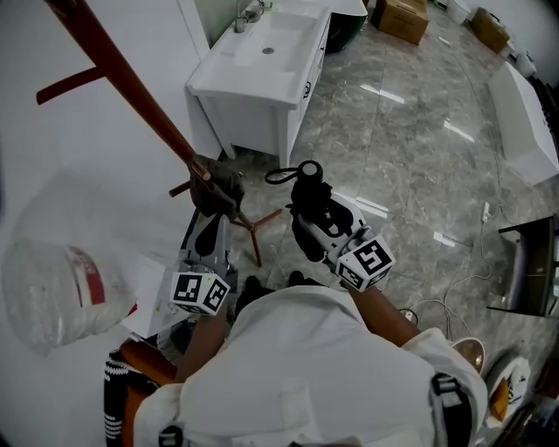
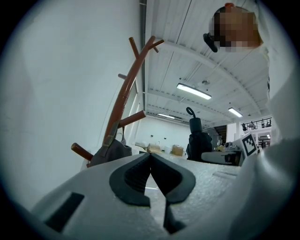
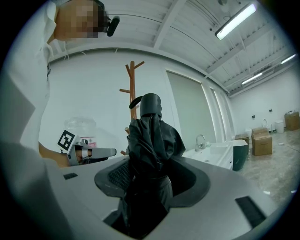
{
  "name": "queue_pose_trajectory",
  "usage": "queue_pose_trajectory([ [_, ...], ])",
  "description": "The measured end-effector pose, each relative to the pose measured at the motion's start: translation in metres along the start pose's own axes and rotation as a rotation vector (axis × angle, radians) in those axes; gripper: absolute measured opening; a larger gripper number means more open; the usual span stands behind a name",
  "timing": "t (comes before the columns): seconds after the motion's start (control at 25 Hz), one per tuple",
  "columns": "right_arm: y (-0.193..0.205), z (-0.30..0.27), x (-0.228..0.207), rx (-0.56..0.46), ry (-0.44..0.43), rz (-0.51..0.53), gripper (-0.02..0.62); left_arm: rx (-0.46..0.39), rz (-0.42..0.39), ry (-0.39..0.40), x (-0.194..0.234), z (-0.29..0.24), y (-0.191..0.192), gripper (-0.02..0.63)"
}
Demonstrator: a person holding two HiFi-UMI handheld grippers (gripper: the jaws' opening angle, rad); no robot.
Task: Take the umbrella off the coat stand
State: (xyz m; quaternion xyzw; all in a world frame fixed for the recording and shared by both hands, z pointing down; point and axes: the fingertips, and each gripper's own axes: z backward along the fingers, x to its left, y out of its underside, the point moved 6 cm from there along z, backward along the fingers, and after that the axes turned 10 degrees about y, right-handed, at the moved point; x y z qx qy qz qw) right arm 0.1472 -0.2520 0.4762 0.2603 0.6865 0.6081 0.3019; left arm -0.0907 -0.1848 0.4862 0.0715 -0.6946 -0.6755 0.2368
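- Umbrella (image 3: 152,140): black, folded, standing upright between the pads of the right gripper (image 3: 150,173), which is clamped on its bunched fabric. The round handle with its strap loop is at the top.
- From the head view, the umbrella is off the coat stand (image 1: 131,87) and held in the air to its right, over the grey marbled floor (image 1: 410,148). It does not touch the stand.
- Left gripper (image 2: 150,157): its two jaws are pressed together at the tips with nothing between them. It points towards the lower part of the stand.
- The brown wooden stand leans across the upper left of the head view. A grey bag (image 1: 218,183) hangs low on it, just beyond the left gripper's tips.
- A white washbasin cabinet (image 1: 262,61) stands behind the stand. Cardboard boxes (image 1: 403,17) lie further back on the floor.
- A clear plastic bag (image 1: 52,279) lies at the left, near the person's left arm.
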Motion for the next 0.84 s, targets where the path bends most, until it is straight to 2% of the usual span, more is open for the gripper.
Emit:
queue_pose_trajectory([
  [0.4, 0.005, 0.022, -0.031, 0.006, -0.014, -0.029, 0.225, 0.006, -0.014, 0.018, -0.033, -0.005, 0.010, 0.011],
  [0.64, 0.012, 0.028, -0.040, 0.035, -0.009, -0.079, 0.225, 0.011, 0.008, 0.038, -0.043, -0.010, 0.019, 0.011],
  [0.84, 0.012, 0.028, -0.046, 0.026, -0.010, -0.078, 0.225, 0.006, -0.032, 0.058, -0.044, -0.016, 0.015, 0.011],
])
